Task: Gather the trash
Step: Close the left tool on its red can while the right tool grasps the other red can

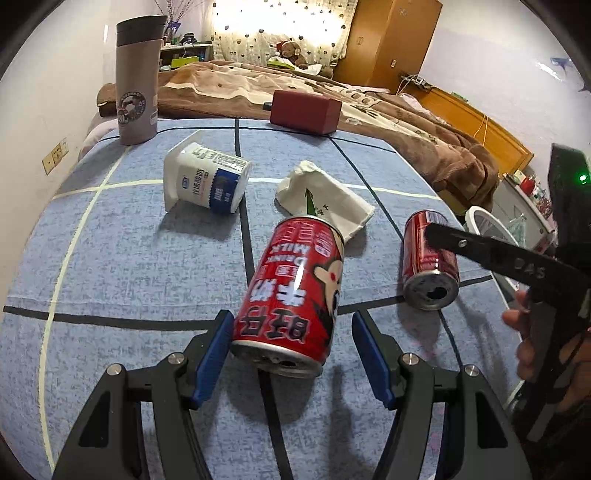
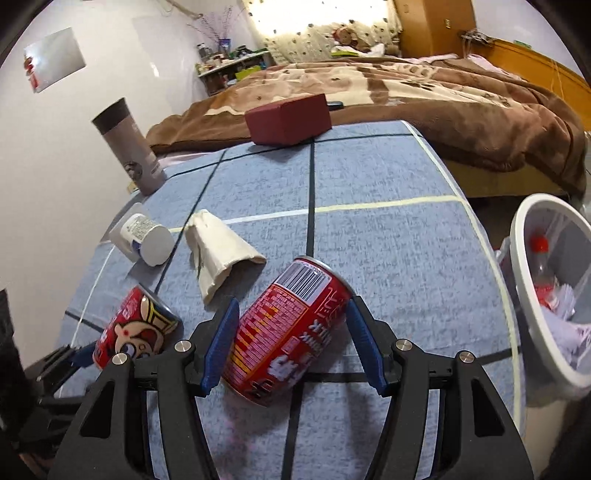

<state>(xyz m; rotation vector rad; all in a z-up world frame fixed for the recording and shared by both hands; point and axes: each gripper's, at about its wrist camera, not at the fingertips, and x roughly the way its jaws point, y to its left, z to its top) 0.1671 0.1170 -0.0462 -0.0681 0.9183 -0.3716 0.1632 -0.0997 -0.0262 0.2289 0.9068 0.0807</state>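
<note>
Blown-out backlit curtain (image 1: pixel 280 29), soft shadows, sharp focus, strong fisheye bending, dark corners

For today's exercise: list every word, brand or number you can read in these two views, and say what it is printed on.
"MILK", upside down: cartoon-face can between the left gripper's fingers.
"DAS": black arm of the right gripper.
Large Chinese characters on both red cans: too distorted to read for sure.
Barcode and fine print on second can: too small.
Yogurt cup, grey tumbler badge, paper bag: unreadable.

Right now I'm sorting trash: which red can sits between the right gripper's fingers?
The red barcode-printed can, lying nearest the white bin; the cartoon-face can lies between the left gripper's.
</note>
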